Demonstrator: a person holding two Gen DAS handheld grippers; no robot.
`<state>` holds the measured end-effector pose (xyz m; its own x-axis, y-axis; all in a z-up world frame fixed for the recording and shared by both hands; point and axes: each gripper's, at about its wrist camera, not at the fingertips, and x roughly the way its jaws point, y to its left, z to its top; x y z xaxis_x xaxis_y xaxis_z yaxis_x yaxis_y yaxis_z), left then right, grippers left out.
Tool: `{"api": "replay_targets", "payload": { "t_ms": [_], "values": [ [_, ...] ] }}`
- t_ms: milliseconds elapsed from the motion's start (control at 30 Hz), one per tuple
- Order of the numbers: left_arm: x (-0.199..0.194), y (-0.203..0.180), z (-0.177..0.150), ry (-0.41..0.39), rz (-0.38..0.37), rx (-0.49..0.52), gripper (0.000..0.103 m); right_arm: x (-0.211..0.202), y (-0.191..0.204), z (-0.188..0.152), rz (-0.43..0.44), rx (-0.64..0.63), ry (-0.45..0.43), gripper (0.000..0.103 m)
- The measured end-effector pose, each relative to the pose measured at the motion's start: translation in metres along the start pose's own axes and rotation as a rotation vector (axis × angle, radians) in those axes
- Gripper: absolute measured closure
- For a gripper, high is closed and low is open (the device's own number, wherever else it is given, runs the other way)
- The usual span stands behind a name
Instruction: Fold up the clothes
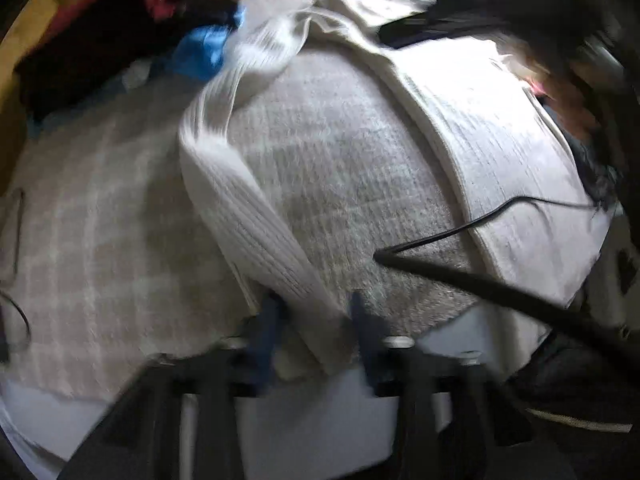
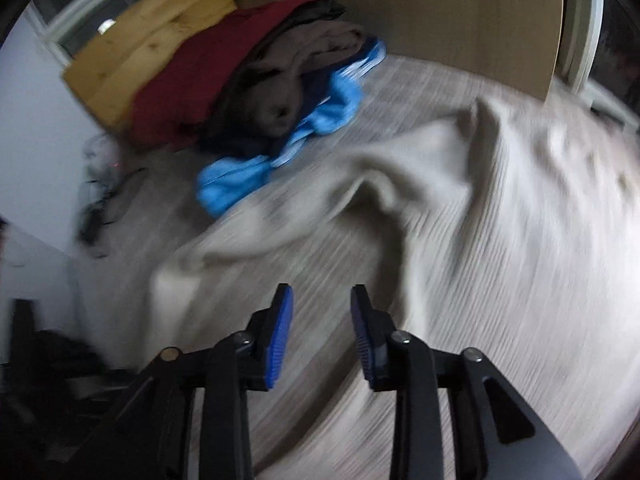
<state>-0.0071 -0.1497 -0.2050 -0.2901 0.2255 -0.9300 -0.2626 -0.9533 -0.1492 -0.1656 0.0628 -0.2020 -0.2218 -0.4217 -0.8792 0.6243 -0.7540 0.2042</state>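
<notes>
The left gripper [image 1: 316,316] has its blue pads [image 1: 266,332] set either side of a ribbed cream sleeve [image 1: 248,204]; blur hides whether they pinch it or only bracket it, so I cannot tell its state. From the fingertips the sleeve runs away and to the left, then bends right toward the collar of the cream sweater [image 1: 500,140], whose body lies ahead and to the right, long axis running away from the tool. Just right of the fingers a black cable [image 1: 460,232] crosses the sweater's hem and the grey plaid blanket [image 1: 92,240] beneath. Farther ahead on the left sits a heap of clothes [image 1: 132,28], a blue garment [image 1: 204,50] at its near edge.

The right gripper [image 2: 322,300] hovers with jaws parted and nothing between them. Ahead and to its right the sweater lies rumpled — a raised fold stands ahead of the fingertips. Beyond, to the left, the clothes pile rests against a wooden headboard [image 2: 440,8].
</notes>
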Motion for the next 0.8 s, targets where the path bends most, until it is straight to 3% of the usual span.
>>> {"api": "replay_targets", "payload": {
  "t_ms": [100, 233, 400, 467, 500, 667, 700, 800],
  "values": [
    [-0.023, 0.034, -0.001, -0.032, 0.014, -0.080, 0.097, 0.017, -0.002, 0.017, -0.100, -0.037, -0.014, 0.072],
    [-0.071, 0.077, -0.006, -0.115, 0.033, -0.168, 0.097, 0.032, 0.002, 0.031, -0.033, -0.109, -0.015, 0.072],
    [-0.115, 0.094, -0.004, -0.170, 0.064, -0.180, 0.097, 0.049, 0.024, 0.039, -0.092, -0.270, -0.016, 0.074],
    [-0.125, 0.106, 0.000, -0.177, 0.067, -0.174, 0.097, 0.052, 0.023, 0.042, -0.065, -0.267, 0.026, 0.099],
    [-0.130, 0.111, 0.002, -0.180, 0.069, -0.170, 0.097, 0.051, 0.020, 0.043, -0.056, -0.258, 0.046, 0.099],
    [-0.131, 0.108, 0.004, -0.162, 0.134, -0.115, 0.097, 0.014, 0.003, 0.040, 0.005, -0.237, 0.089, 0.100],
    [-0.129, 0.100, -0.001, -0.146, 0.121, -0.093, 0.096, 0.013, 0.000, 0.038, -0.011, -0.237, 0.103, 0.100],
    [-0.097, 0.065, -0.034, -0.004, -0.016, -0.050, 0.089, 0.010, -0.008, 0.034, -0.059, -0.237, 0.145, 0.099]
  ]
}}
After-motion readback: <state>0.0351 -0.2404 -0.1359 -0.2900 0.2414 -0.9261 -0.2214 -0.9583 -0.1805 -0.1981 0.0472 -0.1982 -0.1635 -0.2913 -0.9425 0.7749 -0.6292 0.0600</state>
